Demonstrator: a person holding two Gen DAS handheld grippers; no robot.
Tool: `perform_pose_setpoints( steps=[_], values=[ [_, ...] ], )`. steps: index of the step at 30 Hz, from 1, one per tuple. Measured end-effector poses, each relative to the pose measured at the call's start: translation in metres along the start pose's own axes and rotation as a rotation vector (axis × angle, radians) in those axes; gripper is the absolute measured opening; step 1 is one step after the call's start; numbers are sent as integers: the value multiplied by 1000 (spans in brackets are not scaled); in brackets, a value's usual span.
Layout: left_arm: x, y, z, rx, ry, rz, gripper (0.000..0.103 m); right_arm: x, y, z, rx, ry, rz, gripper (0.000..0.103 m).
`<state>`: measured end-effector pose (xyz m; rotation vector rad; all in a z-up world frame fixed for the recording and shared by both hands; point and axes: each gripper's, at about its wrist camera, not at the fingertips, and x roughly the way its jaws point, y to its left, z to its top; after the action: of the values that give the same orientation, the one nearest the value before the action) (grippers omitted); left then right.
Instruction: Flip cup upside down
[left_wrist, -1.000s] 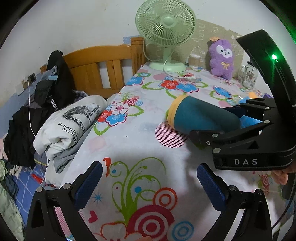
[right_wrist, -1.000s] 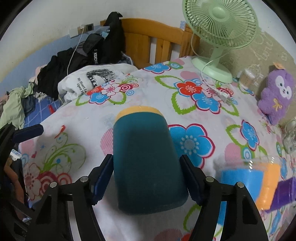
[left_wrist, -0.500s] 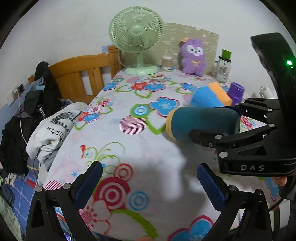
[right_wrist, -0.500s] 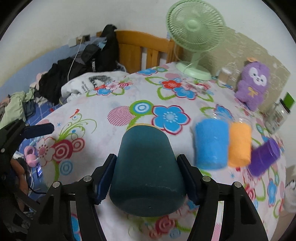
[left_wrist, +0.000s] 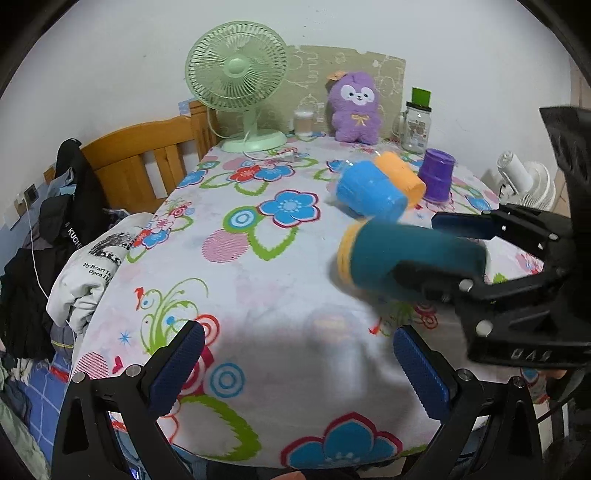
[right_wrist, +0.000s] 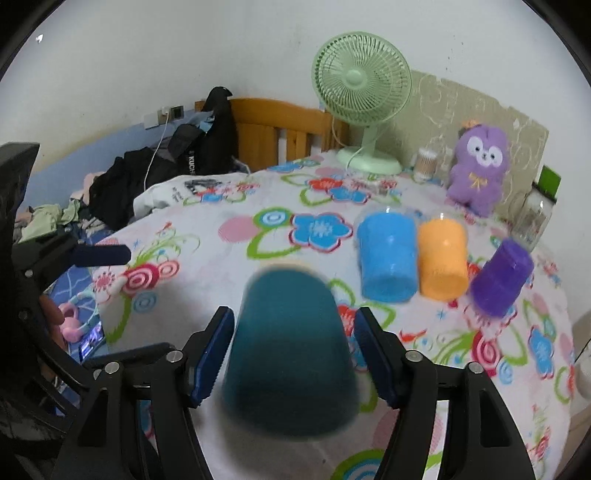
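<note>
The right gripper (right_wrist: 295, 354) has its jaws clamped on the teal cup (right_wrist: 288, 354), which is lifted above the bench (left_wrist: 258, 295) and lies sideways between them. It is not yet turned over or set down. The left gripper (left_wrist: 299, 363) is idle, its jaws apart.

White wall (left_wrist: 110, 55), wooden bed frame (left_wrist: 140, 162), floral-clothed table (left_wrist: 258, 280), green fan (left_wrist: 236, 74)

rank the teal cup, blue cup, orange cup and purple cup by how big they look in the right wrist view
1. teal cup, though it is nearest the camera
2. blue cup
3. orange cup and purple cup: look alike, not ranked
</note>
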<state>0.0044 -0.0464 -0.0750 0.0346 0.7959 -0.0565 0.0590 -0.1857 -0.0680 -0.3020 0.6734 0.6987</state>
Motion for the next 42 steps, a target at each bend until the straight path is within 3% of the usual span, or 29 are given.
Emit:
perform_pose_setpoints(
  steps=[4,11,16,24,42],
  values=[
    [1,-9,-4,14,14,-9,103,-11,-1,-6,25,-41,21,85],
    [-6,-26,-5,21,-8,-35,103,-45,-25,-7,122,-116,25,85],
    [-5,-40,0,36,-16,-63,103,-70,-36,-16,112,-160,-22,86],
    [2,-62,20,-18,-32,-107,103,-108,-60,-40,144,-236,-66,89],
    [41,-95,17,-46,67,-110,103,-117,-94,-83,242,-235,-60,91]
  ],
)
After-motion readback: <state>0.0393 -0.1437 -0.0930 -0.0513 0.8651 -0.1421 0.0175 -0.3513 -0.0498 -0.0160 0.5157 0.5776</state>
